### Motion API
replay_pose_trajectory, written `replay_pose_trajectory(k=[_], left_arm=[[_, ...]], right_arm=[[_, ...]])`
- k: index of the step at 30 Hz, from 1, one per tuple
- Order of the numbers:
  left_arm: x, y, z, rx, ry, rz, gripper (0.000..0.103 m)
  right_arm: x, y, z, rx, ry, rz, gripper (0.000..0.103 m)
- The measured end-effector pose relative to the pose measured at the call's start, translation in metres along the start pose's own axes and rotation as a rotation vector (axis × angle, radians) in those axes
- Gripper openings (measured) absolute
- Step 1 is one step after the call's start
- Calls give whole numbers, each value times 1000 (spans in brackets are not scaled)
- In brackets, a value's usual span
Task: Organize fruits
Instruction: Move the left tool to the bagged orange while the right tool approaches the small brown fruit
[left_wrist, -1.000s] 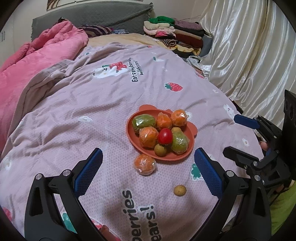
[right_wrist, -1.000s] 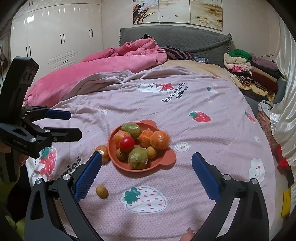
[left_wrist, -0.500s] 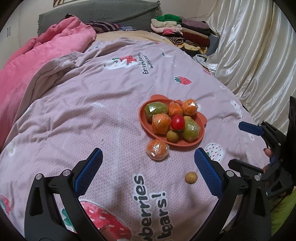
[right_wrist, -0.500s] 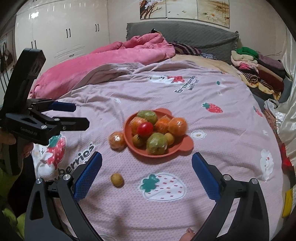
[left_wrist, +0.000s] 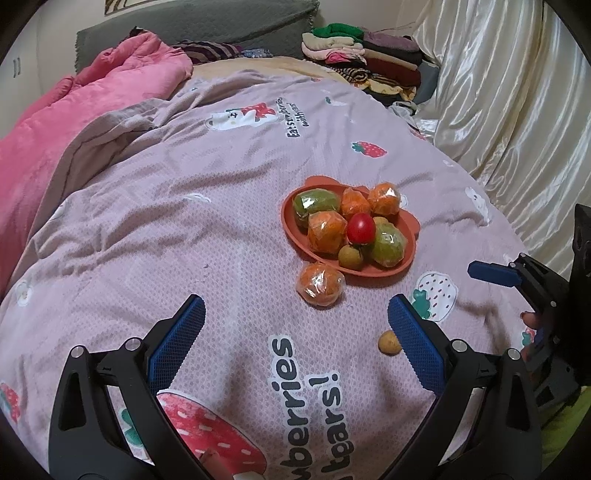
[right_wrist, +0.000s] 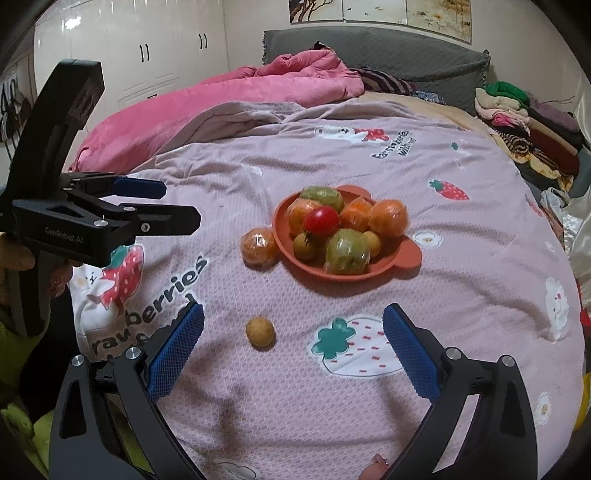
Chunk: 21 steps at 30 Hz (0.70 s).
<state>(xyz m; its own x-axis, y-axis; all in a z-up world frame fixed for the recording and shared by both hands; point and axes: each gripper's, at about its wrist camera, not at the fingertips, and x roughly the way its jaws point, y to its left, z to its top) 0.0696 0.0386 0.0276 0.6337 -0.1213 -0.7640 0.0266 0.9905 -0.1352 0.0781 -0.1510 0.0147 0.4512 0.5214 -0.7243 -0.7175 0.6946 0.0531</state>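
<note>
Both grippers held above a bed (right_wrist: 461, 288) covered in a pink strawberry-print quilt; left gripper (left_wrist: 295, 325) with blue-padded fingers (left_wrist: 177, 339) spread wide, nothing between them; right gripper (right_wrist: 291, 332) likewise wide open and empty. Orange plate (right_wrist: 406, 258) resting on the quilt, loaded with plastic-wrapped orange and green fruits, a red tomato (right_wrist: 321, 220) on top and small yellowish fruits at the near side. One wrapped orange (right_wrist: 258, 246) lying off the plate, touching its left rim in the right wrist view; one small tan fruit (right_wrist: 260, 331) alone on the quilt, nearer the grippers, well apart from the plate, just beside the left gripper's right finger in the left wrist view. Pink duvet (right_wrist: 229, 99) bunched at the far side; folded clothes (left_wrist: 362, 51) stacked by the headboard.
</note>
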Motion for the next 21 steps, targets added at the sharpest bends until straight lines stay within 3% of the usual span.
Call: replay_pose_trajectory(k=[12, 18, 21], left_arm=[[15, 0, -9, 2, 35, -10, 93], [27, 6, -16, -9, 61, -12, 93], [32, 7, -16, -9, 70, -15, 93]], right_arm=[[18, 1, -11, 4, 45, 39, 96], [35, 9, -16, -13, 87, 76, 74], [44, 14, -19, -26, 106, 97, 53]])
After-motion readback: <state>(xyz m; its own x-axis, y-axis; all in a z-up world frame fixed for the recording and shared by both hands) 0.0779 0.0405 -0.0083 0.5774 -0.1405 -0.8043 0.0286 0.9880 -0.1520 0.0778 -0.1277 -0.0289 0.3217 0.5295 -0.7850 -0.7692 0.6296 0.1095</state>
